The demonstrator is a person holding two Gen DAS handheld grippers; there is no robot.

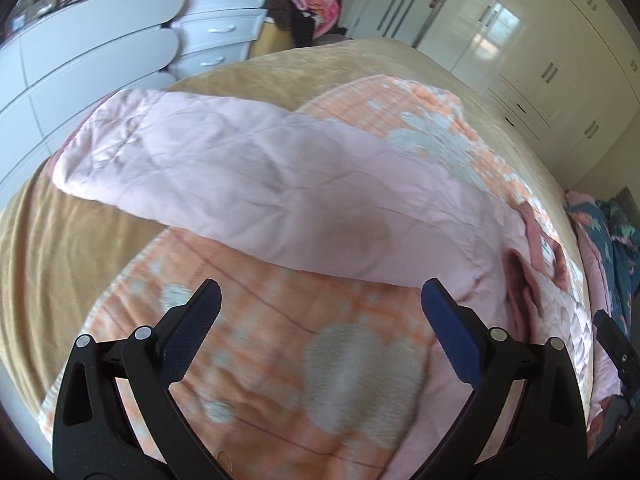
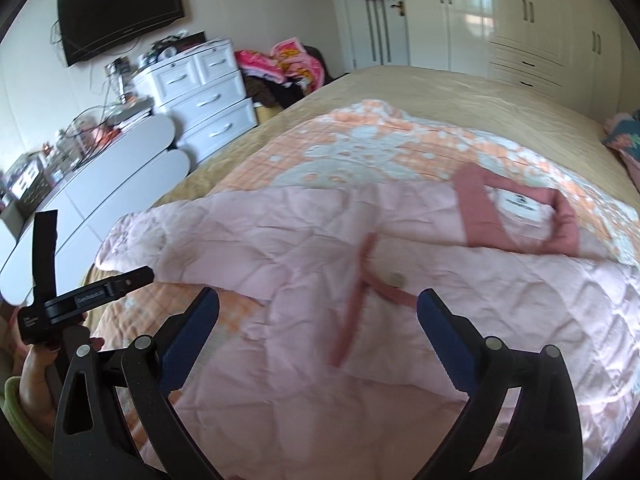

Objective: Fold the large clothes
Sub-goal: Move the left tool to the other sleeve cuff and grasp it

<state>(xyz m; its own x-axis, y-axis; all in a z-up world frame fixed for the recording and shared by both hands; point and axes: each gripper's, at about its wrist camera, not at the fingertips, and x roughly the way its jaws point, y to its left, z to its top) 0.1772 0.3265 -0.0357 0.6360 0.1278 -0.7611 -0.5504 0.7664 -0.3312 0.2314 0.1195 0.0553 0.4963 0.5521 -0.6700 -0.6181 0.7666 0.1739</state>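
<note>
You are over a bed (image 2: 400, 84) with a tan cover, drawers (image 2: 208, 88) at its far left. On it lies an orange quilt (image 1: 280, 340), and across that a pink jacket (image 2: 320, 280), one sleeve (image 1: 168, 152) stretched left. Your left gripper (image 1: 320, 304) hangs spread above the quilt, holding nothing. Your right gripper (image 2: 318, 312) is spread above the jacket, empty too.

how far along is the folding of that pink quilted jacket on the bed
Early stage. Done: the pale pink quilted jacket lies spread on the orange patterned blanket, with one sleeve laid across. In hand: nothing; the left gripper and right gripper are both open above the fabric. Left: the body looks unfolded, its dusty pink collar exposed, so the main folds remain.
</note>
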